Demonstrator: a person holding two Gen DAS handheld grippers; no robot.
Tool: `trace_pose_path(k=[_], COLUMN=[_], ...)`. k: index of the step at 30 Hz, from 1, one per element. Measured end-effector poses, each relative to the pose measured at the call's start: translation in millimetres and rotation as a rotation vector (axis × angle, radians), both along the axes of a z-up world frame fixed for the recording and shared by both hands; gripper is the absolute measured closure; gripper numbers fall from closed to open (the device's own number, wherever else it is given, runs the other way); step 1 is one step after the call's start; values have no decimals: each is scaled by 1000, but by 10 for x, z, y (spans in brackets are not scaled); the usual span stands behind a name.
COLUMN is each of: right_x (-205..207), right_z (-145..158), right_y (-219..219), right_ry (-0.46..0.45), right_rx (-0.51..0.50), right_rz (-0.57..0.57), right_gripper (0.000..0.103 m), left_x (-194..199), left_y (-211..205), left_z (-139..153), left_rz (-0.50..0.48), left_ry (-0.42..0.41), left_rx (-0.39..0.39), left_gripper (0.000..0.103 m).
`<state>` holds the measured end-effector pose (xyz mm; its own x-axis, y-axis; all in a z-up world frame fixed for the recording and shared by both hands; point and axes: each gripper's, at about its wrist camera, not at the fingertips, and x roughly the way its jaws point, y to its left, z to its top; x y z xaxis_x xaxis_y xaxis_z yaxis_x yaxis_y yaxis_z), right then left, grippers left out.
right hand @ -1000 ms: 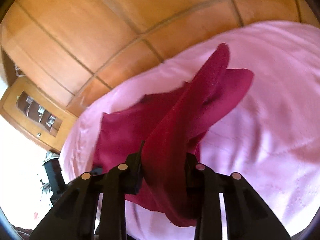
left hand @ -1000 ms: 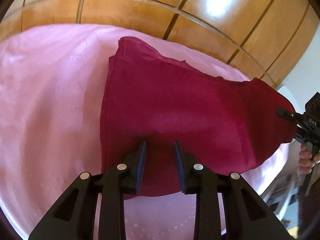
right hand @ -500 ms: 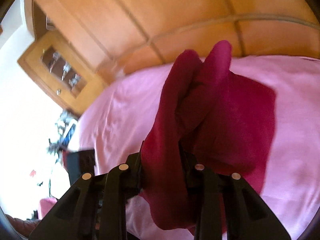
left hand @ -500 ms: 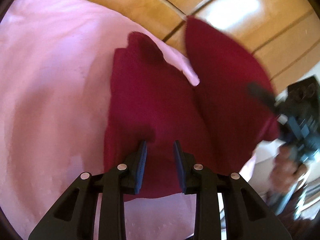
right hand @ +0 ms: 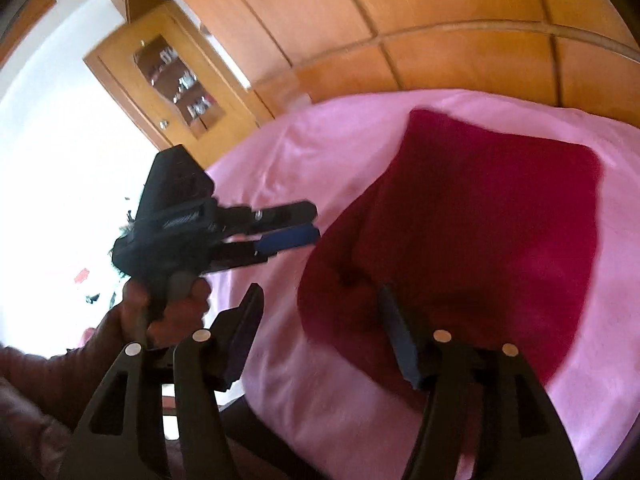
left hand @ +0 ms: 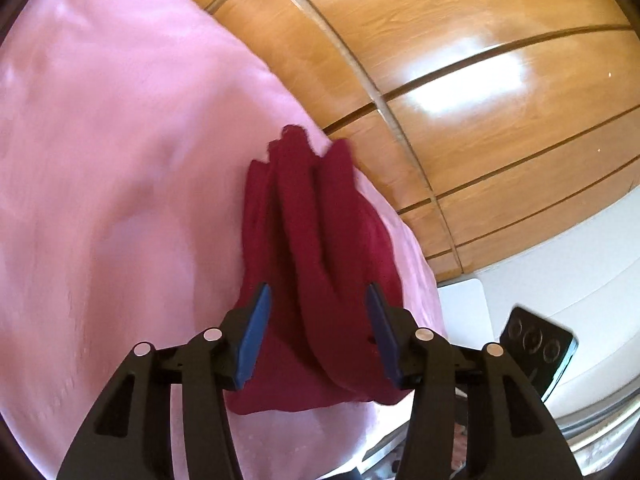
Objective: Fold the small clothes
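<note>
A dark red garment [left hand: 320, 272] lies folded over on the pink sheet [left hand: 120, 200], with rumpled ridges along its length. My left gripper [left hand: 318, 300] is open, its fingers either side of the near end of the cloth and holding nothing. In the right wrist view the garment [right hand: 480, 240] lies as a folded slab on the sheet [right hand: 320, 152]. My right gripper [right hand: 320, 300] is open above its left edge and empty. The left gripper [right hand: 288, 224] shows there from the side, just left of the cloth.
Wooden panelling [left hand: 440, 80] rises behind the bed. A wooden glass-door cabinet [right hand: 168, 76] stands at the left. A black phone [left hand: 536, 348] lies on a white surface off the bed's right edge. The sheet's near edge drops off close to the grippers.
My right gripper carried the held side of the garment over onto the rest, then opened and let it go. My left gripper opened wide and swung round to the garment's end.
</note>
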<state>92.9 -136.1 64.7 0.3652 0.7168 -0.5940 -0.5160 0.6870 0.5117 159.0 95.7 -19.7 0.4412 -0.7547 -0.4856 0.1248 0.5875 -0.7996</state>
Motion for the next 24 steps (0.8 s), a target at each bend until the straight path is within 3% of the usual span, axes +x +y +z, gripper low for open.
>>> trace_pose_path(k=[1, 4, 9, 16, 17, 18, 19, 20, 22, 24], right_x=[-48, -295, -630, -674, -649, -637, -632, -588, -593, -652], right_z=[10, -60, -257, -438, -467, -469, -477, -497, -482, -443], right_y=[-98, -436, -693, -505, -434, -398, -340, -262, -266, -358], right_ry=[-3, -6, -12, -44, -49, -52, -59, -73, -84, -88], right_rx=[-4, -78, -218, -311, -329, -342, -359, -393, -400, -384], right_rz=[-21, -119, -217, -221, -214, -209, -207, -219, -230, -250], right_gripper=[42, 41, 41, 43, 44, 55, 69, 74, 91, 94], left_x=[29, 82, 273, 473, 483, 485, 483, 466, 455, 397], left_y=[-5, -95, -389, -722, -742, -777, -780, -794, -790, -708], left_z=[29, 130, 196, 51, 46, 58, 73, 78, 119, 183], left_rz=[-10, -25, -110, -170, -173, -174, -176, -182, -165, -140], left_ry=[-3, -10, 28, 127, 127, 116, 109, 101, 71, 37], left_rx=[-9, -30, 91, 180, 186, 219, 246, 274, 314, 297], left_gripper=[54, 37, 37, 38, 47, 53, 70, 87, 90, 91])
